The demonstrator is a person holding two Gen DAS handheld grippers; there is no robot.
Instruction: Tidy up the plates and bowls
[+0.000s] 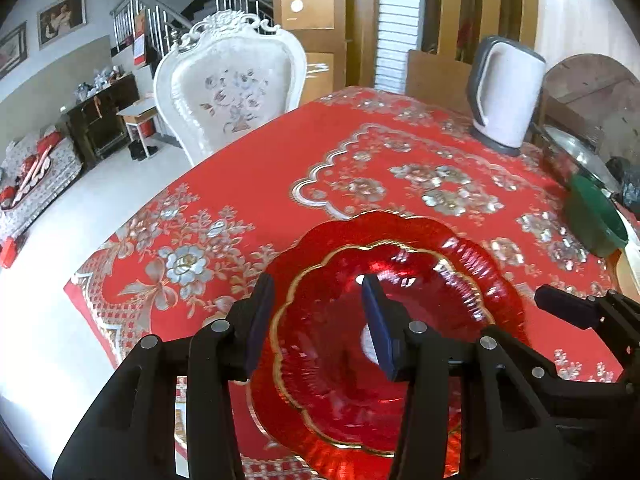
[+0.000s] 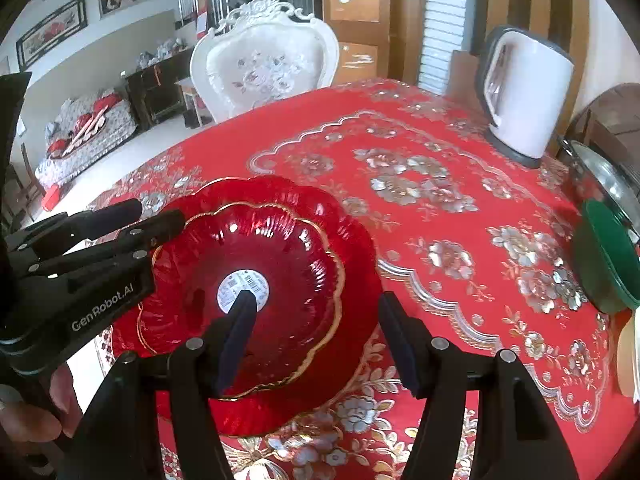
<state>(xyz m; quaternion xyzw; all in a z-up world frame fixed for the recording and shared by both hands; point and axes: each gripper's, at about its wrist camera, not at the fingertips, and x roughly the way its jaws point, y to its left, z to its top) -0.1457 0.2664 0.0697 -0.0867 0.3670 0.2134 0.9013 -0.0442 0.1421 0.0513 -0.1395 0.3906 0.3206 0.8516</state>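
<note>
**Red glass dishes stacked near the table's edge, both grippers over them**

Red ribbed glass, rimmed in gold: a scalloped bowl sits inside a wider scalloped plate of the same glass, the 2 stacked near the near-left edge of the table, on a red tablecloth patterned with silver flowers. A round white label shows at the bowl's centre.

The left gripper has its jaws apart around the bowl's left rim, 1 finger outside the rim and 1 over the bowl's inside; neither pad visibly presses the glass. The right gripper is spread wider, its left finger over the bowl's centre and its right finger past the plate's right rim, gripping nothing.

Farther back on the right stands a white electric kettle on a grey base. At the far right edge lie a green bowl and a metal lid. A white ornate chair stands beyond the table.
</note>
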